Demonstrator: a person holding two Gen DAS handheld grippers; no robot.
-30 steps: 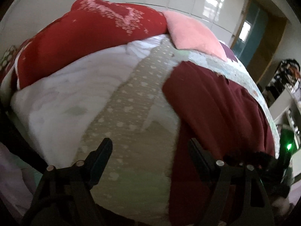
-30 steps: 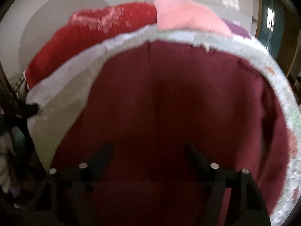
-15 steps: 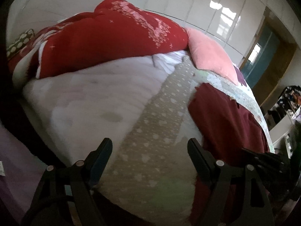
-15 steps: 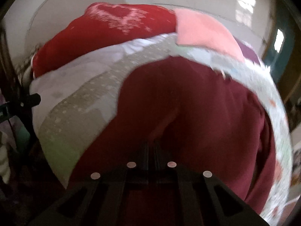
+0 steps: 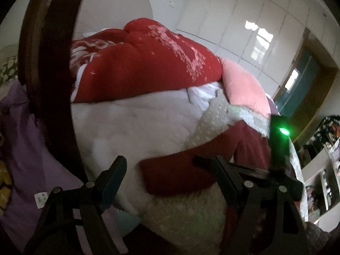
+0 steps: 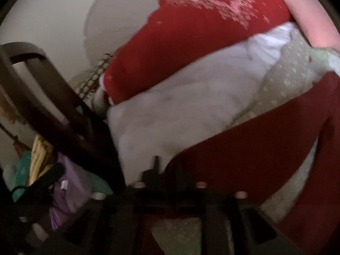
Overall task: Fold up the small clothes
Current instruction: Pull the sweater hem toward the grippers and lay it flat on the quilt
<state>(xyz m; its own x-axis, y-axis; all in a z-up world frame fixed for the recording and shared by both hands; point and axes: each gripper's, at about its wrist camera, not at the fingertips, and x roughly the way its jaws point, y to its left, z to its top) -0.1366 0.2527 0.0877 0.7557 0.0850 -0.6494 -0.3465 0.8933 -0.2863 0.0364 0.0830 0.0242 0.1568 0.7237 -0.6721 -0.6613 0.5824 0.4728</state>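
- Progress: early, by my judgement. The maroon garment [image 5: 182,176] lies on the pale bedcover [image 5: 131,125], lower centre of the left view; one edge is doubled over, no finished fold visible.
- My right gripper [image 6: 170,176], bottom centre of its view: fingers together, pinching the maroon garment's edge; blur makes the hold a probable reading.
- My left gripper [image 5: 167,170]: fingers spread wide, holding nothing, hovering over the garment's near end.
- Containers: none identifiable. Purple cloth [image 5: 23,148] heaped at left beside a dark wooden frame [image 5: 53,63]; whether it sits in anything, I cannot tell.
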